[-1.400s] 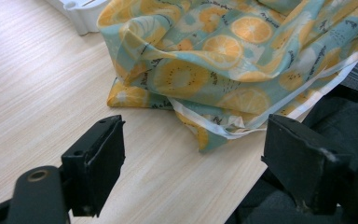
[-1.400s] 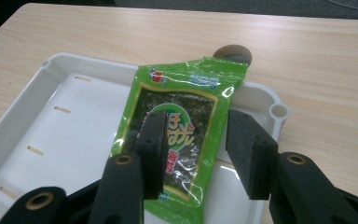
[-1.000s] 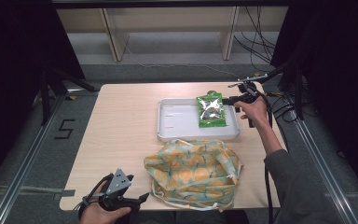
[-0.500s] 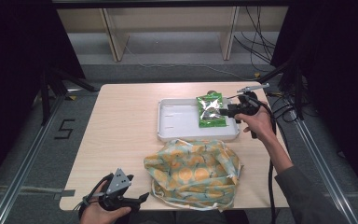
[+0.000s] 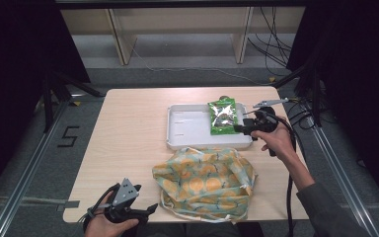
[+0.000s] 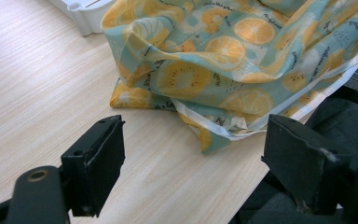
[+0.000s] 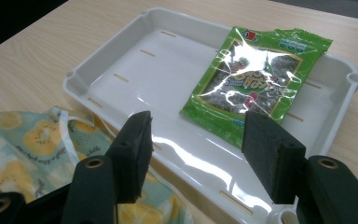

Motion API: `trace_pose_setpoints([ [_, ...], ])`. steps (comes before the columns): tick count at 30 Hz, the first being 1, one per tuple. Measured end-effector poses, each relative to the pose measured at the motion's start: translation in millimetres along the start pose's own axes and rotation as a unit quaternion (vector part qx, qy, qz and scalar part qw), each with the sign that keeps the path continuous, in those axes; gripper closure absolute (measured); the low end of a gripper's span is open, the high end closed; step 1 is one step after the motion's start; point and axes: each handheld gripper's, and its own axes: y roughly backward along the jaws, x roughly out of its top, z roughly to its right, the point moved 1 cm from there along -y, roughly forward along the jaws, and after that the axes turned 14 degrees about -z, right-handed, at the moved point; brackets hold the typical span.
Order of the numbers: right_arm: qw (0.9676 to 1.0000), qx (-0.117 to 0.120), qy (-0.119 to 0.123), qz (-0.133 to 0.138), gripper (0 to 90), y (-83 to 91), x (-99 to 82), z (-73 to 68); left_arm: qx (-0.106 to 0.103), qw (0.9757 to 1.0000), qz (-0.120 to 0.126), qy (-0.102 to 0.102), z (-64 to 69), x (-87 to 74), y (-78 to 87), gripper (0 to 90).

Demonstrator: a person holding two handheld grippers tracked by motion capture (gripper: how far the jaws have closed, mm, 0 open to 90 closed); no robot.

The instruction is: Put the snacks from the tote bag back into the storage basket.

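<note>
Now your right gripper (image 7: 193, 154) stands with its black jaws well apart and nothing between them, having just been opening; it hovers at the near right edge of the white plastic tray (image 7: 98, 60), and beyond its pads lies the green foil snack packet (image 7: 254, 81), flat in the tray's right half at about one o'clock from the jaws, apart from them; I judge the packet already set down and released, so that step looks done; what is left, as far as you can tell, concerns the yellow-and-teal citrus-print cloth bag (image 5: 205, 182), which lies crumpled on the pale wooden table (image 5: 128, 133) at six o'clock from the tray, just beside its near rim; your left gripper (image 6: 193, 163) waits at the table's near edge, jaws wide and empty, the bag's white drawstring hem at twelve o'clock from them, not touched; the high view gives you the whole layout, tray, bag and both hands; the right gripper view alone shows the packet's glossy print and the tray's slots; the left gripper view shows the bag's folds and hem close up.
</note>
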Motion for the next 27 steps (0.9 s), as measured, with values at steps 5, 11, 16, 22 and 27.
trace_pose_setpoints([
  [5,0.9999,-0.002,0.011,0.006,43.1,4.7,-10.0,-6.3,0.000,1.0000,0.000,0.001,0.0,0.2,-0.6,19.8],
  [11,0.9995,-0.007,0.024,0.018,42.0,8.7,-22.9,-12.1,0.004,1.0000,-0.003,-0.003,-1.3,0.0,-0.1,19.7],
  [16,0.9995,0.002,0.028,0.016,42.0,11.4,-35.6,-18.0,0.001,1.0000,0.001,0.001,-0.3,0.0,-0.3,19.8],
  [22,0.9992,0.001,0.035,0.020,41.6,13.2,-50.6,-22.8,0.002,1.0000,0.001,0.003,-0.4,-0.2,-0.2,19.8],
  [27,0.9997,0.010,0.017,0.017,40.9,15.2,-61.7,-27.2,0.006,1.0000,-0.006,0.001,-0.8,-0.6,1.7,19.7],
])
